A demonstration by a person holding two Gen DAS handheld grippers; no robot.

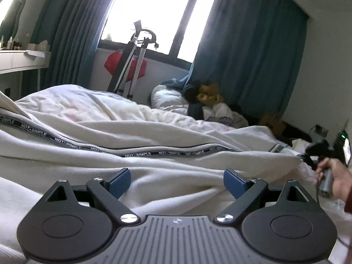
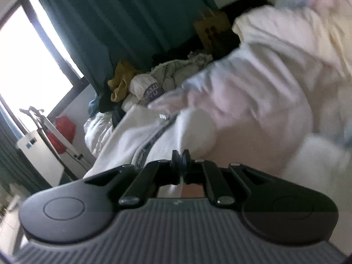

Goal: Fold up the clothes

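Observation:
A cream garment (image 1: 154, 176) with a black "NOT-SIMPLE" tape stripe (image 1: 151, 153) lies spread over the bed. My left gripper (image 1: 177, 182) is open, its blue pads (image 1: 120, 183) low over a fold of the cloth, holding nothing. In the right wrist view the same garment (image 2: 136, 140) with its stripe runs away from me. My right gripper (image 2: 180, 160) is shut; cloth lies right at the tips, but I cannot tell whether any is pinched. That view is tilted and blurred. The hand holding the right gripper (image 1: 334, 179) shows at the left view's right edge.
A white duvet (image 1: 88, 103) covers the bed. A pile of mixed clothes (image 1: 206, 101) sits at the far end, also in the right wrist view (image 2: 140, 81). Teal curtains (image 1: 248, 50), a window, a folded metal stand (image 1: 132, 66), a white desk (image 1: 19, 61).

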